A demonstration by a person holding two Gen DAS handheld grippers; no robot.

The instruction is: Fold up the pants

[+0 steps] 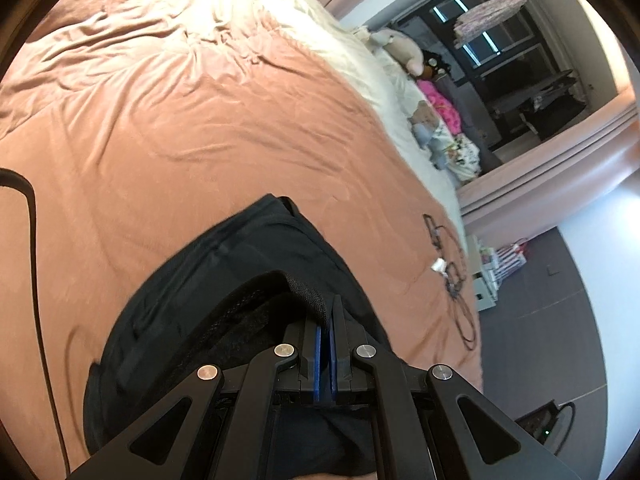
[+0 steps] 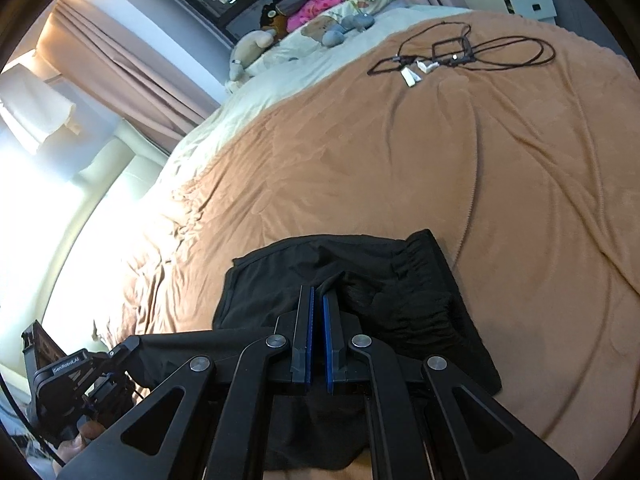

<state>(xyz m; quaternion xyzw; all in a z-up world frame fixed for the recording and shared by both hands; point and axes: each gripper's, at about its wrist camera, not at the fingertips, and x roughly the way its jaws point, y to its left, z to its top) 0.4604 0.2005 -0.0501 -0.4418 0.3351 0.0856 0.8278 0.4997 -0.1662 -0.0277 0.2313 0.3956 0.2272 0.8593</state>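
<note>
Black pants (image 1: 240, 264) lie partly folded on the orange-brown blanket (image 1: 180, 128). In the left wrist view my left gripper (image 1: 327, 312) is shut on a ribbed edge of the pants, which bunches over its left finger. In the right wrist view the pants (image 2: 360, 264) spread out ahead with the gathered waistband at the right. My right gripper (image 2: 318, 294) is shut on a raised fold of the black cloth at its tips. The left gripper (image 2: 124, 350) also shows at the lower left, and a strip of cloth runs taut from it toward the right gripper.
Thin black cables with small white plugs (image 2: 460, 54) lie on the far part of the blanket (image 2: 400, 160). Stuffed toys (image 2: 256, 48) and bright clothes are piled along the cream sheet at the far side. A white bedside cabinet (image 2: 516, 0) stands past the bed's corner. A thick black cord (image 1: 32, 240) hangs at the left.
</note>
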